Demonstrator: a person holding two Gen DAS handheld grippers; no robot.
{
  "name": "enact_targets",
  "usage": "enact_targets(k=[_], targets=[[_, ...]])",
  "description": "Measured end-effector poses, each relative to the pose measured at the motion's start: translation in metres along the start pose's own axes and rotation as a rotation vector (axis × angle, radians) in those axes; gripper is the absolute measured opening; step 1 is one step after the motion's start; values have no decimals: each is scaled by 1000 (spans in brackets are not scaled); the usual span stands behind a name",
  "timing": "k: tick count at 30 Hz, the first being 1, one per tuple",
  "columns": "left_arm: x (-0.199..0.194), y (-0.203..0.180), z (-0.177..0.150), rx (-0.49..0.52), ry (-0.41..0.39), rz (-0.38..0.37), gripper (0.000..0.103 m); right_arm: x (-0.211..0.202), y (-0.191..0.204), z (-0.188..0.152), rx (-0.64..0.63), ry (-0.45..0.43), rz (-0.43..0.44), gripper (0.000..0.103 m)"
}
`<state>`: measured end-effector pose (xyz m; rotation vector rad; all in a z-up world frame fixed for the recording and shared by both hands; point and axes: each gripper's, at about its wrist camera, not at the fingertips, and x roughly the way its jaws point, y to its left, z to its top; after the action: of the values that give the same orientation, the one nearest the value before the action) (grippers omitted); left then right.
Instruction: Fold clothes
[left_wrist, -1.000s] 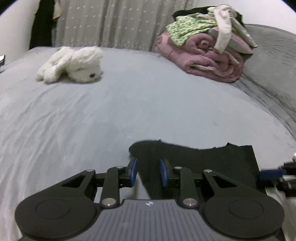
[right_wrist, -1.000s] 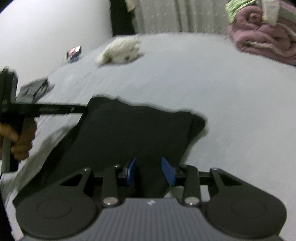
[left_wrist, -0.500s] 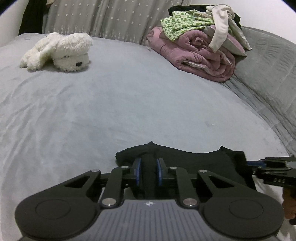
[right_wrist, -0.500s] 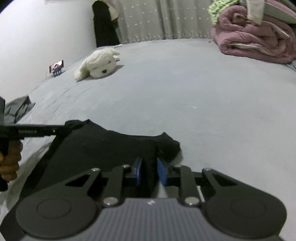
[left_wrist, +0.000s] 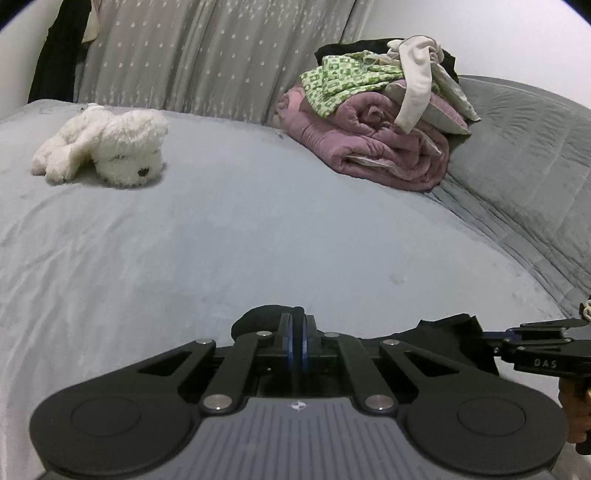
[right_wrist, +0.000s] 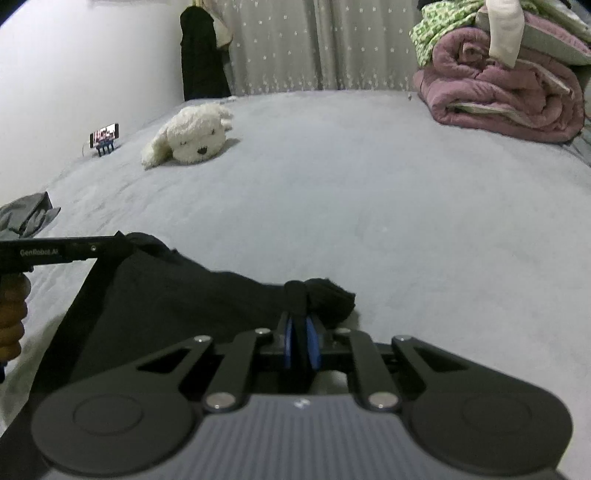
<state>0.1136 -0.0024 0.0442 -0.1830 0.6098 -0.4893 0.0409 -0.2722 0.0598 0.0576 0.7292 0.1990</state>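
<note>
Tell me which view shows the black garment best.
The right wrist view. There the black garment spreads broadly across the bed, its far edge running from one pinched corner to the other. The left wrist view shows only a narrow strip of it beyond the camera's own claw.

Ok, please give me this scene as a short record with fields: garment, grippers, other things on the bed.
garment: black garment, lying on the grey bed
left gripper: jaws shut on one corner of it
right gripper: jaws shut on another corner
other things: white plush dog, pink blanket under a clothes pile, phone
</note>
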Motion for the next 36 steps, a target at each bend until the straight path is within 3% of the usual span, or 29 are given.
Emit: enact_targets(k=[9,14,18,27,33,36], targets=[[14,-7,-9,69,22,71,3,6,0,0,4,24,-28,9],[12,-14,-11,140,16,121,11,12,-1,-3,18,49,-41,11],[-1,-7,0,110,-29,130,16,11,-1,-4,21,56,-60,15],[-17,-9,6,96,-44,85,16,-6,7,-4,-32,24,-130,16],[-31,-41,-12,172,31,-23,16,-26,25,-7,-69,-15,-22,16],[-38,-55,-26,228,79,-56,16,-32,37,-14,-88,6,48,16]])
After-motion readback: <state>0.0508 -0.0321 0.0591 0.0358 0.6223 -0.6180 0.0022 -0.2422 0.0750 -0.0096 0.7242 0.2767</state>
